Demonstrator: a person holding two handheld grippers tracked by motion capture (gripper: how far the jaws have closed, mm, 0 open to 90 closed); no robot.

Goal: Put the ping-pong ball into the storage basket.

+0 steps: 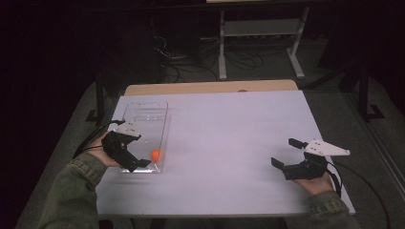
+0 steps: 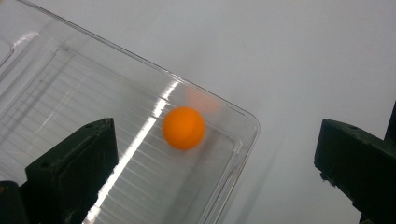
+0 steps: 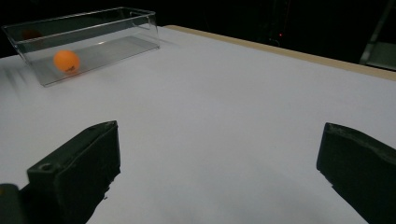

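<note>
Orange ball (image 2: pixel 184 128) seen between the released jaws of the left gripper (image 1: pixel 133 160), inside clear tray (image 2: pixel 70 88), right gripper (image 1: pixel 289 155) jaws spread, nothing held

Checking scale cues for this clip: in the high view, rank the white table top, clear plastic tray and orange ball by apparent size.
1. White table top, largest.
2. Clear plastic tray, much smaller.
3. Orange ball, smallest, lying inside the tray.

The right gripper (image 3: pixel 219 172) has its jaws wide apart over the bare white counter (image 3: pixel 224 102). Far left, an orange ball (image 3: pixel 66 60) sits inside a clear tray (image 3: pixel 116 28).
</note>
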